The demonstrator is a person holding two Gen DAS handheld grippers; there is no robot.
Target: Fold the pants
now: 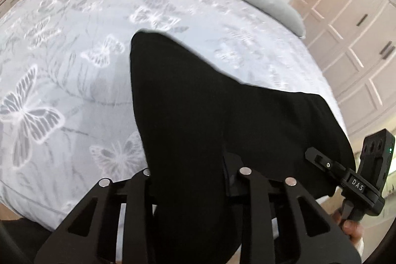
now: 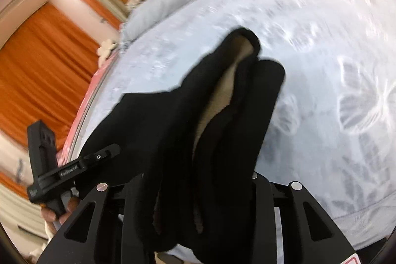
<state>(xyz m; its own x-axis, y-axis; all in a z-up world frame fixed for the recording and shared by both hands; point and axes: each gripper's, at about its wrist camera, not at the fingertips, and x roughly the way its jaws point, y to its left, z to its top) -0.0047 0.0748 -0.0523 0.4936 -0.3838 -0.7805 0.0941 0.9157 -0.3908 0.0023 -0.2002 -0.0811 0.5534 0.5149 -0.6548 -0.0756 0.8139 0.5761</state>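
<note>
Pants (image 1: 198, 115) are hanging from both my grippers, left gripper (image 1: 195, 180) and right gripper (image 2: 198, 180) each pinching cloth, lifting them off the bed (image 1: 74, 66) for folding.

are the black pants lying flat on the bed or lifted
Lifted at one end: the black pants bunch between both grippers' jaws, left gripper and right gripper, draping down toward the bedspread.

Black pants (image 1: 193, 100) with tan lining, pale-blue butterfly-print bedspread (image 1: 74, 61), orange curtain (image 2: 42, 61)

Butterfly-print bedspread (image 1: 74, 66); white wardrobe (image 1: 351, 29); orange curtain (image 2: 44, 66)
</note>
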